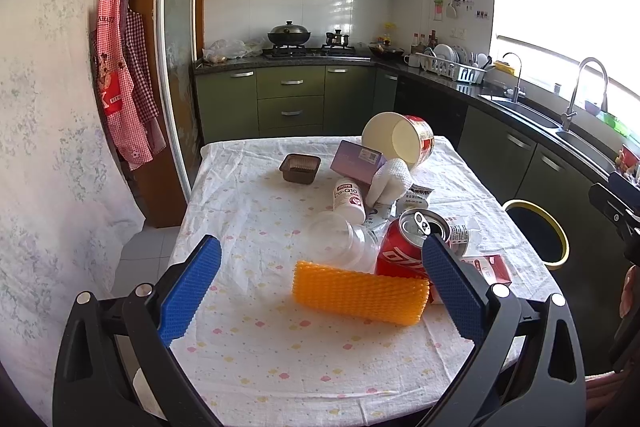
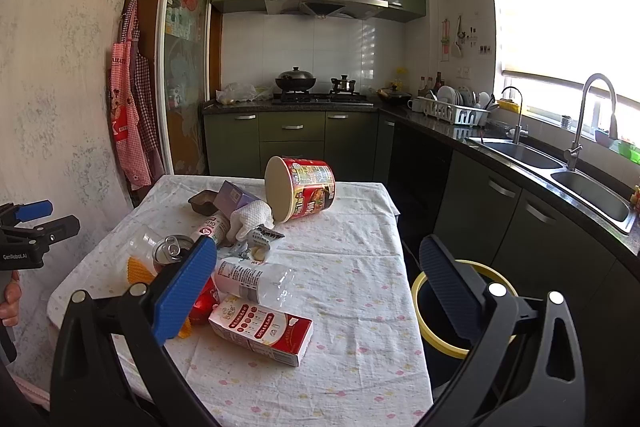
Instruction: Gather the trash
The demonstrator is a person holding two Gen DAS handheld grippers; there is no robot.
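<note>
Two claws are hovering over the surface (image 1: 248, 355), both spread wide and gripping nothing. Left claw (image 1: 320, 279) is sitting low over the near edge, blue pads either side of the orange ridged piece (image 1: 360, 293), not touching it. Right claw (image 2: 316, 281) is hanging over the right side, its right pad out past the edge above the bin (image 2: 444, 345).

Trash is lying in a loose pile on the cloth:
- red soda can (image 1: 408, 243) is tipped over, opened top facing the left camera, resting just behind the orange piece
- clear plastic cup (image 1: 344, 239) is lying on its side, touching the can
- white supplement bottle (image 1: 349, 199) is lying behind the cup
- clear plastic bottle (image 2: 250, 281) with a label is lying flat beside the can
- red and white carton (image 2: 262, 331) is lying flat nearest the right claw
- noodle tub (image 2: 302, 193) is tipped on its side at the far end
- purple box (image 1: 358, 161) and white foam sleeve (image 1: 390, 181) are leaning together by the tub
- brown tray (image 1: 300, 167) is sitting apart, far left
- crumpled wrappers (image 2: 262, 239) are lying mid-pile

Bin, black with a yellow rim, is standing on the floor just beside the right edge of the surface.
</note>
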